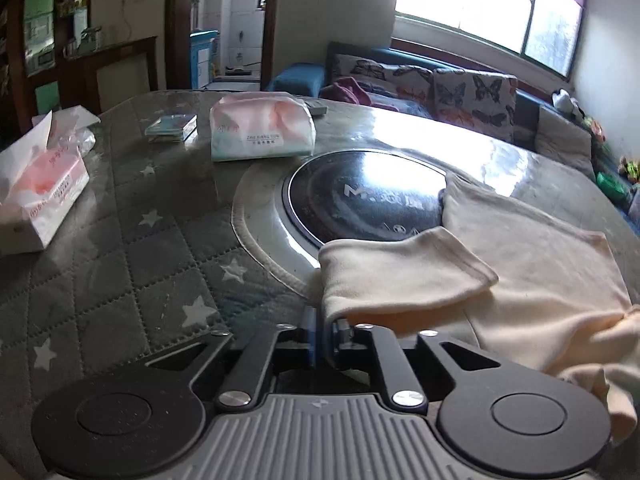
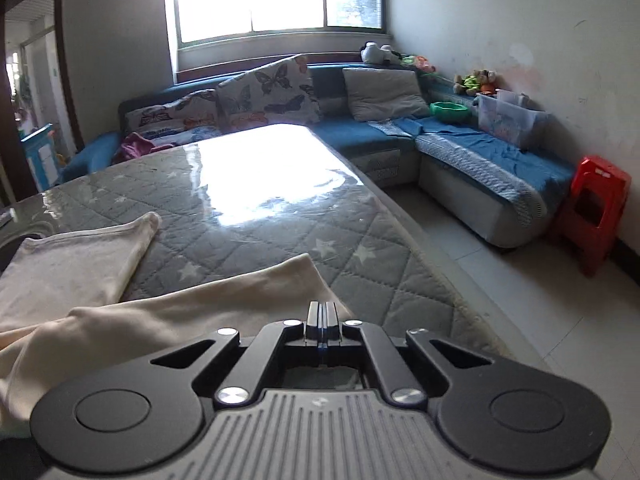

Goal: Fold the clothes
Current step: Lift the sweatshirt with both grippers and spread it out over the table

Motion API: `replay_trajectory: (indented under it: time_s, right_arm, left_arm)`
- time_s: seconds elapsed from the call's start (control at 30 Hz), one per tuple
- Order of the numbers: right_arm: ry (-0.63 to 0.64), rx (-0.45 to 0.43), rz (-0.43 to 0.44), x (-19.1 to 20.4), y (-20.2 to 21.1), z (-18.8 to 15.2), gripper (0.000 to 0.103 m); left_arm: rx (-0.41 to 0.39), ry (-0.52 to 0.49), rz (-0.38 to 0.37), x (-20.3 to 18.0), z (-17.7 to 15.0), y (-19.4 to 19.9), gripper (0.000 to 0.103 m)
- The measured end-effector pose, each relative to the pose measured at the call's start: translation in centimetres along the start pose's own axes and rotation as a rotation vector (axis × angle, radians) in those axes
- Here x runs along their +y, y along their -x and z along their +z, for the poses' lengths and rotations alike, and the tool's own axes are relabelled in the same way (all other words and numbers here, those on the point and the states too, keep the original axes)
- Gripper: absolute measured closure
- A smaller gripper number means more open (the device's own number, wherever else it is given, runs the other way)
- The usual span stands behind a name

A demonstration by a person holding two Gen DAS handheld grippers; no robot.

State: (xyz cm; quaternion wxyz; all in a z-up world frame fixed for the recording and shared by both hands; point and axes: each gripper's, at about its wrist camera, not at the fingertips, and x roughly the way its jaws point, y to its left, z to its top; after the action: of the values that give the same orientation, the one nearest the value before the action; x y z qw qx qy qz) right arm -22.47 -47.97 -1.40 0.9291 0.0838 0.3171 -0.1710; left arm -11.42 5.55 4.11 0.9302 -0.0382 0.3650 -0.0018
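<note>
In the left wrist view, a cream garment (image 1: 532, 264) is seen spread over the right part of the surface (image 1: 132, 248), which is covered by a grey quilted, star-printed cloth under a clear sheet. One end of the garment, apparently a sleeve or leg (image 1: 400, 276), is pinched between the closed left tongs (image 1: 326, 326) and held slightly raised, partly over the round black cooktop (image 1: 368, 196) set into the surface. It is judged that this end is held up so that it can be carried across the body of the garment as a fold. Two tissue packs (image 1: 260, 128) (image 1: 40, 196) and a small box (image 1: 172, 127) are kept at the far left, well apart from the working area.

In the right wrist view, the right tongs (image 2: 321, 316) are seen pressed together over the near edge of the same cream garment (image 2: 180, 308), close to the edge of the surface (image 2: 280, 220). Whether cloth is actually caught between them cannot be told, since their tips lie against the fabric. A second cuffed end (image 2: 84, 256) lies flat further left. The position is judged to suit anchoring or lifting that hem while the left side is folded.
</note>
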Motion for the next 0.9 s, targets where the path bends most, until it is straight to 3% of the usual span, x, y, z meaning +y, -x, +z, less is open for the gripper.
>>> replay_trajectory:
  time_s: [0.17, 0.23, 0.4, 0.63, 0.77, 0.9]
  right_arm:
    - [0.013, 0.021, 0.026, 0.8, -1.8, 0.6, 0.096]
    - [0.024, 0.029, 0.03, 1.2, -2.8, 0.8, 0.088]
    - [0.042, 0.068, 0.019, 1.3, -4.2, 0.5, 0.075]
    - [0.026, 0.061, 0.012, 0.6, -4.1, 0.4, 0.069]
    - [0.036, 0.08, 0.027, 0.2, -3.9, 0.2, 0.069]
    - [0.01, 0.082, 0.023, -0.4, -3.8, 0.1, 0.067]
  left_arm:
    - [-0.062, -0.074, -0.047, -0.5, -0.2, 2.3, 0.078]
    - [-0.096, -0.121, -0.077, -1.0, -0.3, 3.5, 0.074]
    - [-0.151, -0.247, -0.21, -3.1, -0.8, 5.9, 0.074]
    - [-0.129, -0.46, -0.487, -10.0, -2.4, 6.0, 0.074]
    - [-0.086, -0.61, -0.568, -13.4, -3.7, 5.1, 0.074]
    - [-0.071, -0.656, -0.625, -15.2, -4.5, 4.9, 0.062]
